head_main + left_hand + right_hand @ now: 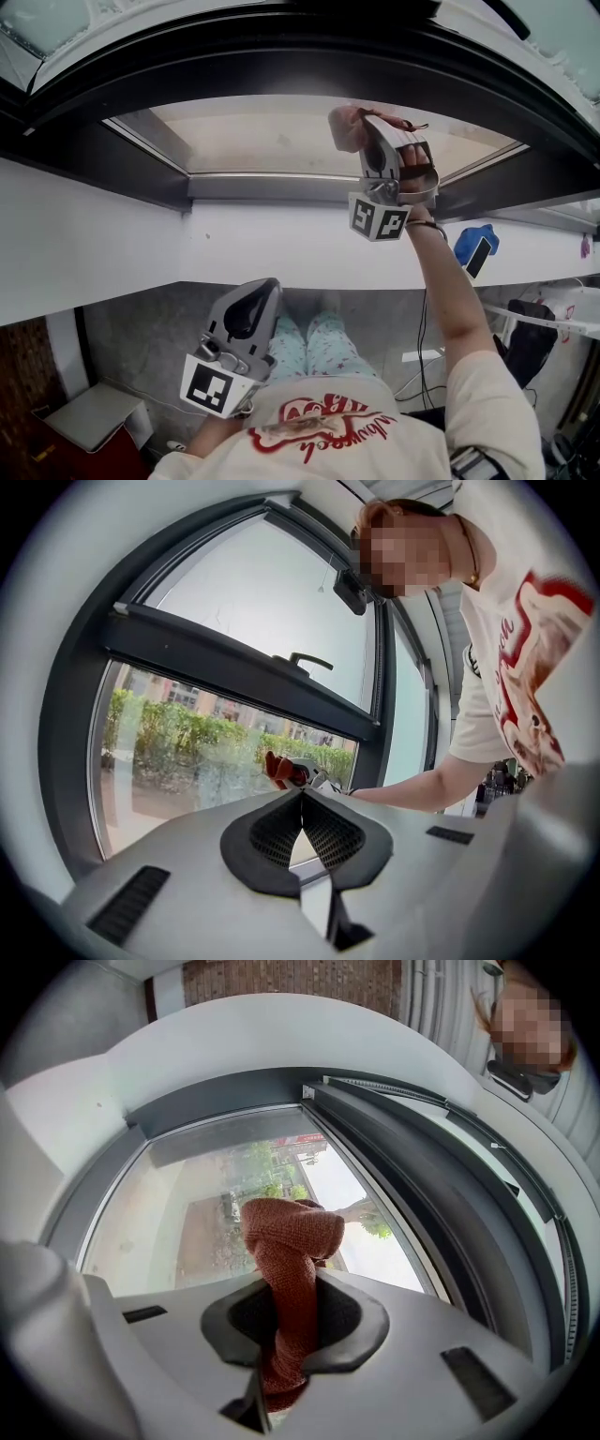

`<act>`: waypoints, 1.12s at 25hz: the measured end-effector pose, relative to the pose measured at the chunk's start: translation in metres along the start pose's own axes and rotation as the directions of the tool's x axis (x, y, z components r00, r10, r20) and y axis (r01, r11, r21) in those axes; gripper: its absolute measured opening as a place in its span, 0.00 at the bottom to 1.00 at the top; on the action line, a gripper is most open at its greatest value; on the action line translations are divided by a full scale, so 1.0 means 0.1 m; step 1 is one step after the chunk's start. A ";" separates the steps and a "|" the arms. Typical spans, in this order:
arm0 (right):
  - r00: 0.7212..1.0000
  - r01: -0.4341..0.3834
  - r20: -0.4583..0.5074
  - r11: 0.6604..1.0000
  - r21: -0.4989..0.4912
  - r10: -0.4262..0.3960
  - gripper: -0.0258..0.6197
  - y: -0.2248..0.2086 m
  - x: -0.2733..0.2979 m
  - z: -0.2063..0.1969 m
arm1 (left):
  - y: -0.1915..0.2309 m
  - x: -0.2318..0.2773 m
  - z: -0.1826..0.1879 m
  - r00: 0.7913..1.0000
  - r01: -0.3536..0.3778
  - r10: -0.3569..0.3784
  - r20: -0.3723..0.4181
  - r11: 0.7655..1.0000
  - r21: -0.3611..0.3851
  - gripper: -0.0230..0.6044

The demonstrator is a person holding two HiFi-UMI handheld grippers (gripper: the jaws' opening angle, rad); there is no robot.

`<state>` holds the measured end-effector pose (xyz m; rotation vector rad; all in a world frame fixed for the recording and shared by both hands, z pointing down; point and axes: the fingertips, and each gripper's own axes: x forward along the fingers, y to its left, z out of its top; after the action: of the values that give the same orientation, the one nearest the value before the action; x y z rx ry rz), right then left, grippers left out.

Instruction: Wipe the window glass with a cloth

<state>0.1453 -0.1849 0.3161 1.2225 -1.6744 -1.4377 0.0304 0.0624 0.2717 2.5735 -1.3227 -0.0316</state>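
Cloth (286, 1241), reddish and seemingly soft and light, is sitting clamped mid-length between the right gripper (281, 1312) fingers, its wad bulging beyond their tips toward the window glass (178, 1213). The left gripper (302, 808) fingers are resting together, empty.

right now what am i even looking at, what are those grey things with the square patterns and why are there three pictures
There is no robot here. A person holds a hand-held gripper in each hand, and the patterned cubes are parts of those grippers. The head view comes from a camera on the person's head, looking down at the window glass and the white sill. The other two pictures come from a camera riding on each gripper, looking along its jaws. The right gripper is held up by the glass, its jaws shut on a reddish cloth meant for wiping. The left gripper is held low near the person's body, jaws together with nothing between them.
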 end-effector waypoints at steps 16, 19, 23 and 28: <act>0.995 -0.097 -0.001 0.995 0.018 0.097 0.14 0.69 -0.05 -0.12 | 0.06 -0.04 -0.19 0.999 -0.040 0.040 -0.019 0.999 -0.005 0.07; 0.993 -0.116 -0.004 0.993 0.030 0.116 0.14 0.85 -0.07 -0.12 | 0.09 -0.04 -0.24 0.998 -0.054 0.054 -0.039 0.998 -0.011 0.07; 0.989 -0.144 -0.005 0.989 0.037 0.145 0.14 1.02 -0.08 -0.19 | 0.07 0.03 -0.31 0.997 -0.071 0.070 -0.042 0.997 -0.027 0.07; 0.984 -0.177 -0.006 0.984 0.038 0.177 0.14 1.24 -0.11 -0.26 | 0.08 0.10 -0.38 0.995 -0.089 0.087 -0.038 0.995 -0.051 0.07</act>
<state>0.1409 -0.1874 0.4433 1.0691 -1.7630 -1.2964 0.0352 0.0579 0.3117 2.4583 -1.4024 -0.0049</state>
